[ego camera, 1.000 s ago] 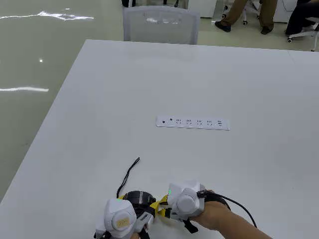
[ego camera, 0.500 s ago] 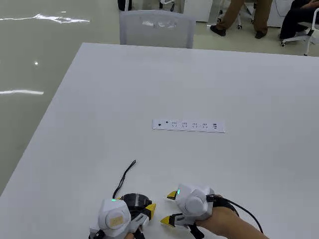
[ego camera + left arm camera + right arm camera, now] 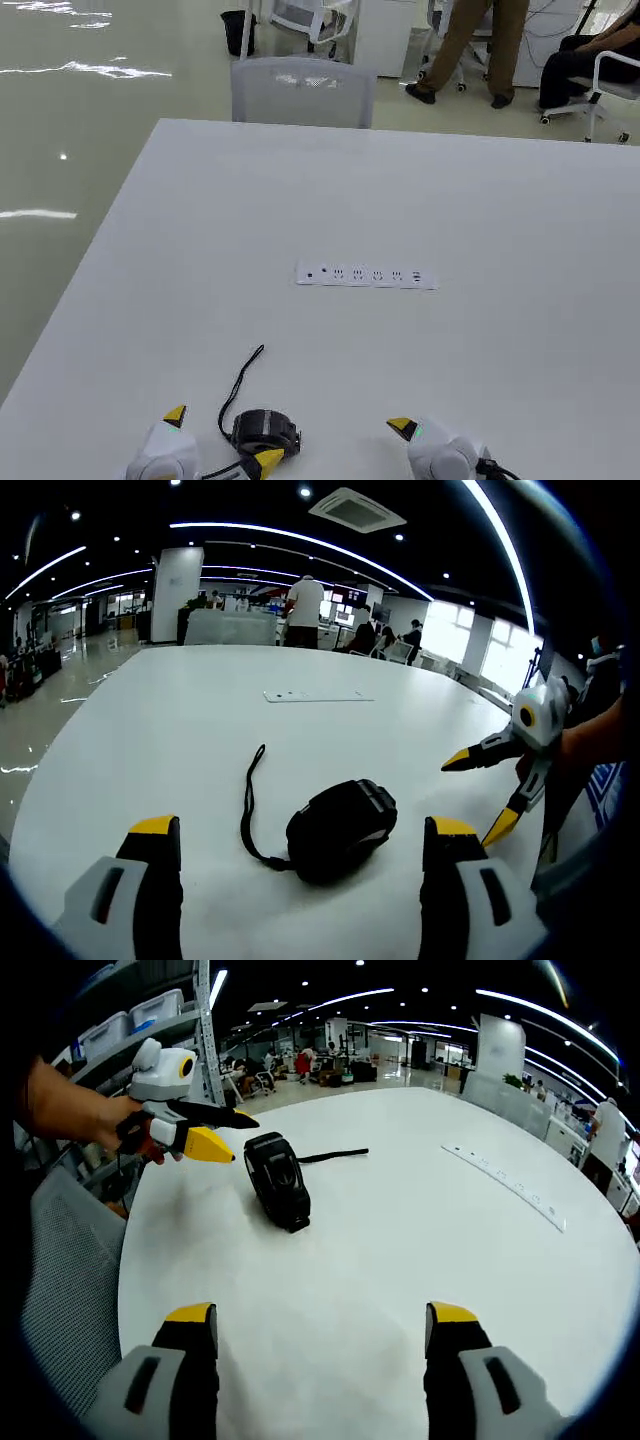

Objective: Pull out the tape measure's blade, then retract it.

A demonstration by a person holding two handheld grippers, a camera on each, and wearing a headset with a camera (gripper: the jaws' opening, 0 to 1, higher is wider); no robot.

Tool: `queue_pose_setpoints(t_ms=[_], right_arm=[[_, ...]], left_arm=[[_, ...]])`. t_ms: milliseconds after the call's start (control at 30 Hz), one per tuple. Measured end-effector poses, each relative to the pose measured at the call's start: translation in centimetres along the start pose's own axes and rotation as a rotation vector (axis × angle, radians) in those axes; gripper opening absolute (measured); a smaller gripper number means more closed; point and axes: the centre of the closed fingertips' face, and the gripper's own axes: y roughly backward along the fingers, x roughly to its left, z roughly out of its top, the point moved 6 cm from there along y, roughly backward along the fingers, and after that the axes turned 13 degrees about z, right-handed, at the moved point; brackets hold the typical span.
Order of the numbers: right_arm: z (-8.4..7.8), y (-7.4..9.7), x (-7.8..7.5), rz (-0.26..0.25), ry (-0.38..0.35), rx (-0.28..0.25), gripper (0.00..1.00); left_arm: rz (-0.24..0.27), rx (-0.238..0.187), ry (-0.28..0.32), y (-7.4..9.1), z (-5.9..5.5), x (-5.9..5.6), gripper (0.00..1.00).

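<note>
The black tape measure (image 3: 265,432) lies on the white table (image 3: 400,190) near its front edge, with its black lanyard (image 3: 240,385) trailing away from me. No blade shows outside the case. My left gripper (image 3: 303,830) is open, and the tape measure (image 3: 340,828) sits just ahead of its yellow-tipped fingers, untouched. In the head view the left gripper (image 3: 222,437) is at the bottom left. My right gripper (image 3: 320,1318) is open and holds nothing, off to the right of the tape measure (image 3: 278,1180). One of its fingertips (image 3: 401,428) shows in the head view.
A white power strip (image 3: 366,275) lies flat at mid-table. A grey chair (image 3: 303,92) stands at the far edge, with people sitting and standing beyond it. The table's left edge (image 3: 90,270) drops to the shiny floor.
Both grippers have drawn back from the tape measure and stand open; a second ago they were close together at it. The tape measure now lies free. The head camera has tilted up.
</note>
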Motion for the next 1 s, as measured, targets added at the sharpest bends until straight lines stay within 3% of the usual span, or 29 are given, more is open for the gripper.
queue_pose_setpoints(t_ms=[33, 67, 133, 233, 400, 500, 533, 633, 700, 800, 900, 1000], right_arm=[[-0.1, 0.4, 0.4, -0.005, -0.017, -0.012, 0.92], [-0.3, 1.1, 0.7, -0.01, -0.036, -0.037, 0.95], [-0.6, 2.0, 0.6, -0.031, -0.069, -0.087, 1.0], [-1.0, 4.2, 0.3, -0.106, -0.081, -0.111, 1.0], [-2.0, 6.5, 0.9, -0.136, -0.083, -0.113, 1.0], [-2.9, 7.7, 1.0, -0.163, -0.077, -0.145, 1.0], [-3.0, 8.1, 1.0, -0.176, -0.07, -0.16, 1.0], [-3.8, 9.3, 1.7, -0.201, -0.081, -0.167, 1.0], [-4.6, 10.1, 2.0, -0.211, -0.092, -0.168, 1.0], [-5.4, 11.9, 2.1, -0.269, -0.122, -0.176, 1.0], [-6.4, 14.0, 2.4, -0.321, -0.135, -0.188, 1.0], [-7.6, 15.1, 3.2, -0.34, -0.151, -0.157, 1.0]], left_arm=[[-0.015, -0.004, 0.025, 0.4, 0.1, 0.3, 0.99], [-0.01, 0.006, -0.012, 1.0, 0.0, 1.0, 0.99], [-0.028, -0.002, -0.03, 1.8, 0.1, 1.7, 0.99], [-0.042, -0.013, -0.038, 3.0, 0.1, 2.8, 0.99], [-0.044, 0.01, -0.083, 4.9, -0.3, 4.1, 0.99], [-0.053, 0.026, -0.069, 6.2, -1.0, 4.7, 0.99], [-0.055, 0.026, -0.074, 6.7, -1.4, 5.5, 0.99], [-0.053, 0.054, -0.134, 8.3, -2.3, 6.4, 0.99], [-0.036, 0.073, -0.135, 9.0, -2.7, 7.7, 0.99], [-0.043, 0.056, -0.145, 10.3, -2.8, 7.7, 0.99], [-0.058, 0.077, -0.146, 11.5, -3.0, 7.6, 0.99], [-0.058, 0.088, -0.122, 12.4, -3.4, 7.8, 0.99]])
